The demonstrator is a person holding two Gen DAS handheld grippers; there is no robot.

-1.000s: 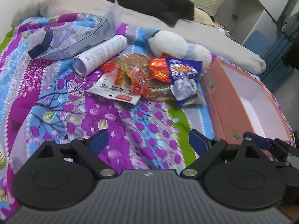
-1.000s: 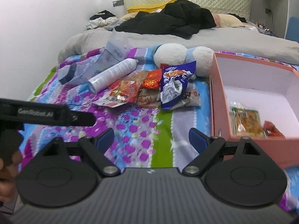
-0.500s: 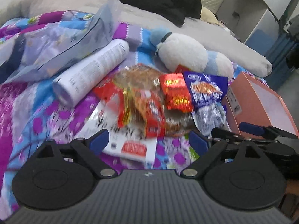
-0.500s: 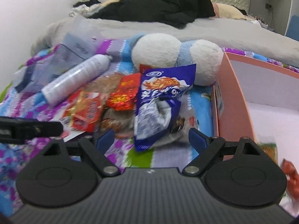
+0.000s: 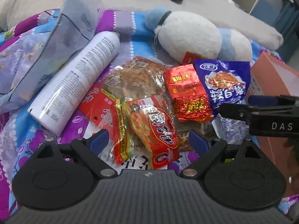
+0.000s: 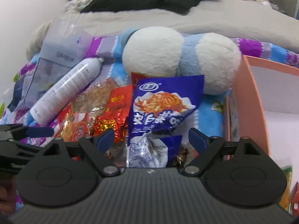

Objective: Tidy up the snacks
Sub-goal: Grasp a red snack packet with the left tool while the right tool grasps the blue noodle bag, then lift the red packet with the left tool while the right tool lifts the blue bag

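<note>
- Blue packet (image 6: 160, 110): purple-blue with a shredded-vegetable picture, crumpled and folded at its lower half, lying at the pile's 3 o'clock edge, nearest the box.
- Foil pack (image 5: 188, 95): red and gold, crinkled, touching the blue packet's 9 o'clock side.
- Red snack (image 5: 153, 130): clear-and-red wrapper, tilted, at the pile's 6 o'clock.
- Clear pack (image 5: 138, 78): brown contents, flat, at 12 o'clock, partly under the others.
- Box (image 6: 248, 100): pink outside, white inside, open, at 3 o'clock of the pile, with at least 1 packet inside.

Soft indoor light, blurred fisheye edges
</note>
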